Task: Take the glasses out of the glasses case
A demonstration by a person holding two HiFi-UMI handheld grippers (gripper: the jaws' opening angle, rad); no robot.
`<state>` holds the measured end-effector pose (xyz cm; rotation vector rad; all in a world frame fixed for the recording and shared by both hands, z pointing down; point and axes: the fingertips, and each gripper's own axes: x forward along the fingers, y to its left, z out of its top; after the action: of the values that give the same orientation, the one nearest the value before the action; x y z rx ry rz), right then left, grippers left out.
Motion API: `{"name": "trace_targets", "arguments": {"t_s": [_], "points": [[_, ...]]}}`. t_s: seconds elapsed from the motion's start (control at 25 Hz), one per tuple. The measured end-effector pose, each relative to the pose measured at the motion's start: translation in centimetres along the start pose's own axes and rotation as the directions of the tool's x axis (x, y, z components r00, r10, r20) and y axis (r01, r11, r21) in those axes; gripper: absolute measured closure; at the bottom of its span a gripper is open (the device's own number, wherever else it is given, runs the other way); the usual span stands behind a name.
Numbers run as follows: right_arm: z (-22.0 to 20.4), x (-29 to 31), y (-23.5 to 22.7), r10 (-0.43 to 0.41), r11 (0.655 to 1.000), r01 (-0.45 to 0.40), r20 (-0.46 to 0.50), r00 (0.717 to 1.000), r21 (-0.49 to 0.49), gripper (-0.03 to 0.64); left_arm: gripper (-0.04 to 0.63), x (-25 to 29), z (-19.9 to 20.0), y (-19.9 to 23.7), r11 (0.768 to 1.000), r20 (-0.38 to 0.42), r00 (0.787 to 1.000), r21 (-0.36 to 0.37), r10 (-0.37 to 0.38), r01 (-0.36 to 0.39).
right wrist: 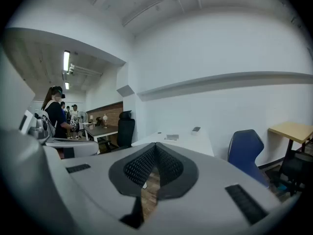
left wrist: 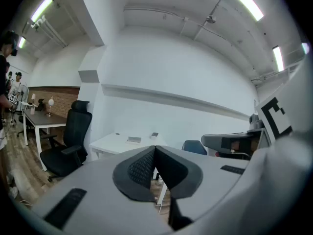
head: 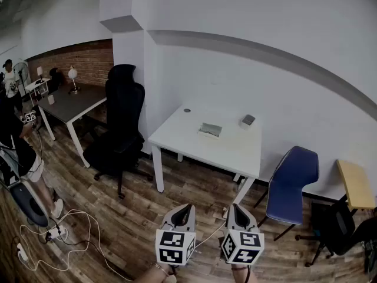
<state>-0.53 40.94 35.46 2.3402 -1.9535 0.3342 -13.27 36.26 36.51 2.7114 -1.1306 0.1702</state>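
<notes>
A white table (head: 194, 143) stands by the wall, well ahead of me. On it lie a flat grey rectangular object (head: 210, 130), a small dark box (head: 248, 121) and a tiny round item (head: 187, 110); which of them is the glasses case I cannot tell, and no glasses show. My left gripper (head: 184, 209) and right gripper (head: 238, 209) hang side by side over the wooden floor, far short of the table. Both are shut and hold nothing. The left gripper (left wrist: 155, 148) and right gripper (right wrist: 155, 145) each point towards the flat object (left wrist: 133, 140) (right wrist: 172, 137).
A black office chair (head: 122, 128) stands left of the table and a blue chair (head: 291, 183) right of it. A small wooden table (head: 356, 184) is at the far right. At the left are a dark desk (head: 73, 104), people (head: 17, 152) and floor cables (head: 56, 234).
</notes>
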Motion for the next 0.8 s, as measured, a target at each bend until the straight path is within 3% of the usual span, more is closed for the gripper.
{"name": "trace_targets", "arguments": {"t_s": [0.36, 0.8], "points": [[0.3, 1.2, 0.8, 0.017, 0.999, -0.018, 0.019, 1.0, 0.036, 0.584, 0.578, 1.2, 0.0, 1.6, 1.0, -0.003, 1.0, -0.012, 0.001, -0.002], [-0.7, 4.4, 1.1, -0.044, 0.996, 0.044, -0.009, 0.999, 0.072, 0.584, 0.578, 3.1, -0.3, 5.5, 1.0, -0.024, 1.0, -0.006, -0.007, 0.007]]}}
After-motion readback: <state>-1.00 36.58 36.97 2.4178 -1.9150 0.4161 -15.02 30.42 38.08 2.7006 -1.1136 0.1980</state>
